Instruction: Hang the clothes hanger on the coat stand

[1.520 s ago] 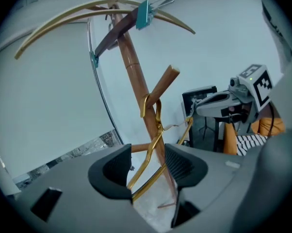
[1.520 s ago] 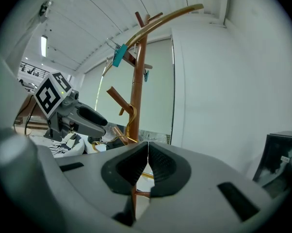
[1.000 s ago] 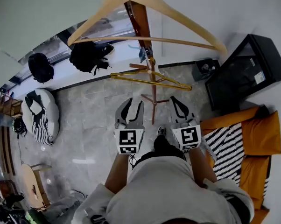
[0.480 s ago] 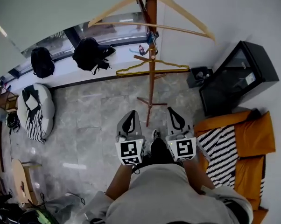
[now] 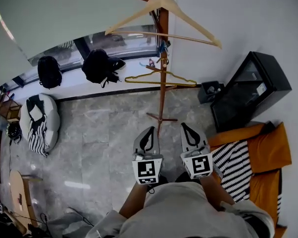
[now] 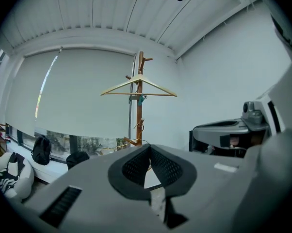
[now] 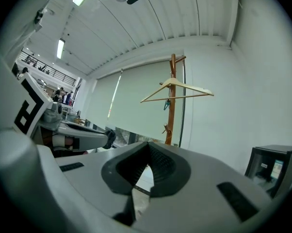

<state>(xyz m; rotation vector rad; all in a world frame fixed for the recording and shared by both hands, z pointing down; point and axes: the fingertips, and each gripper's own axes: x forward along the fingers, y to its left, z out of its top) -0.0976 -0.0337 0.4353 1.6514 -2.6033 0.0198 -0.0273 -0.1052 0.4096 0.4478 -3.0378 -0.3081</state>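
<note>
A pale wooden clothes hanger [image 5: 161, 19] hangs from a top peg of the brown wooden coat stand [image 5: 162, 90]. A thin yellow hanger [image 5: 161, 78] hangs on a lower peg. Both grippers are held low in front of the person, well short of the stand. My left gripper [image 5: 148, 133] is shut with nothing in it, and so is my right gripper [image 5: 187, 129]. In the left gripper view the hanger [image 6: 138, 87] and the stand [image 6: 139, 118] are far beyond the closed jaw tips [image 6: 148, 147]. The right gripper view shows the hanger [image 7: 177, 92] on the stand [image 7: 171, 118] above its closed tips [image 7: 148, 145].
Two black backpacks [image 5: 50, 71] [image 5: 100, 65] sit on the window ledge. A black-and-white striped beanbag [image 5: 39, 123] lies at the left. At the right stand a black cabinet [image 5: 248, 90] and an orange sofa [image 5: 270, 148] with a striped cushion [image 5: 235, 167]. A small black box [image 5: 211, 90] sits near the stand's foot.
The left gripper's jaws have gone from open to shut, empty. Both grippers have drawn back from the stand. The wooden hanger looks farther off and stays on its peg.
</note>
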